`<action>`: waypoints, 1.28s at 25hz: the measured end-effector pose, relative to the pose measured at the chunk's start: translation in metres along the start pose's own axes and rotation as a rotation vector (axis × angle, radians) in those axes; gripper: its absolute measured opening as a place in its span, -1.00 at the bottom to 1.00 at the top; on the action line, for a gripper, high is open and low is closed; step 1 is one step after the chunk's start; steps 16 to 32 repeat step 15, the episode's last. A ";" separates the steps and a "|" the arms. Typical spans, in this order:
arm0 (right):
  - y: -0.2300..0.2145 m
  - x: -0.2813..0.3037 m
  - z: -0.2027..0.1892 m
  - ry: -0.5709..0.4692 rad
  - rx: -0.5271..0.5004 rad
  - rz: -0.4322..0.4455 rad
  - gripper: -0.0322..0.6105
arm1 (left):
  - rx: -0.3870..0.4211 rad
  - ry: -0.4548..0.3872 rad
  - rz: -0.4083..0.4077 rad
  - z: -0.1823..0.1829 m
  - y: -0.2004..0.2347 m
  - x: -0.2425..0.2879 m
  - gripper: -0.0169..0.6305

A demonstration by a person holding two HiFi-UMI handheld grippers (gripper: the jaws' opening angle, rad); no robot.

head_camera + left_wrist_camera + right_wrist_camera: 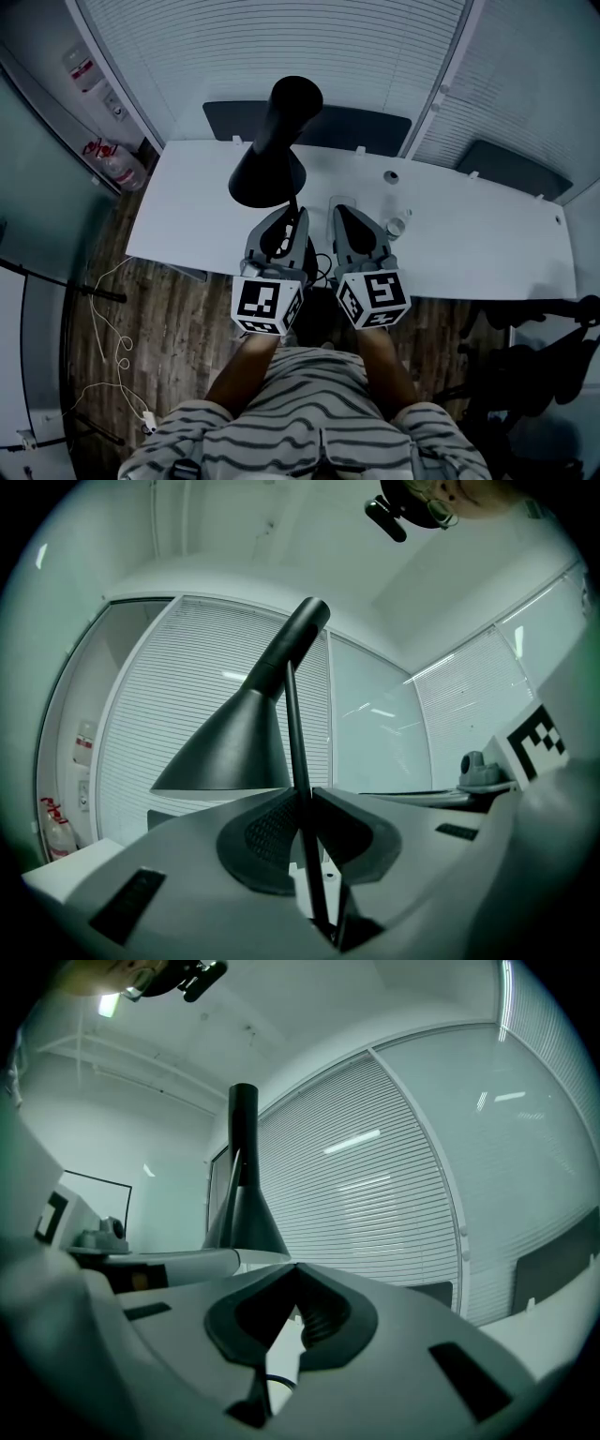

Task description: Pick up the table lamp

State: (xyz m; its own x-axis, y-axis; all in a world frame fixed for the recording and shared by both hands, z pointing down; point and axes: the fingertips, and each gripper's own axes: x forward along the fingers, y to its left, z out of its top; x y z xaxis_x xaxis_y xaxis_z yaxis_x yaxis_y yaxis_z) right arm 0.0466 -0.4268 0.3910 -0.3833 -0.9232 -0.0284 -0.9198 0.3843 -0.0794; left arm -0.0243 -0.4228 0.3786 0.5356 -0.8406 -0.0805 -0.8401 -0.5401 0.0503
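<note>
The black table lamp (269,161) has a cone shade and a thin straight stem. In the head view it stands over the near edge of the white table (487,244). My left gripper (286,220) is shut on the stem just below the shade. The left gripper view shows the stem (298,752) pinched between the pads of the left gripper (307,797), with the shade (234,752) to the upper left. My right gripper (350,216) is beside it, apart from the lamp. In the right gripper view the right gripper (293,1269) has its tips together with nothing between them. The lamp's base is hidden.
A small round fitting (391,176) and a small pale cup-like item (397,226) lie on the table to the right. Dark chairs (356,127) stand behind it, against blinds. Red-labelled bottles (117,169) sit at the left, and a white cable (112,328) lies on the wooden floor.
</note>
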 end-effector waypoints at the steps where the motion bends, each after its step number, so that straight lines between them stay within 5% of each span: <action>1: 0.000 -0.001 0.001 -0.002 0.000 0.001 -0.87 | 0.000 -0.003 0.000 0.001 -0.001 -0.001 -0.79; 32: -0.006 -0.011 0.005 -0.019 -0.006 -0.012 -0.87 | 0.010 -0.019 0.002 0.005 -0.011 -0.004 -0.79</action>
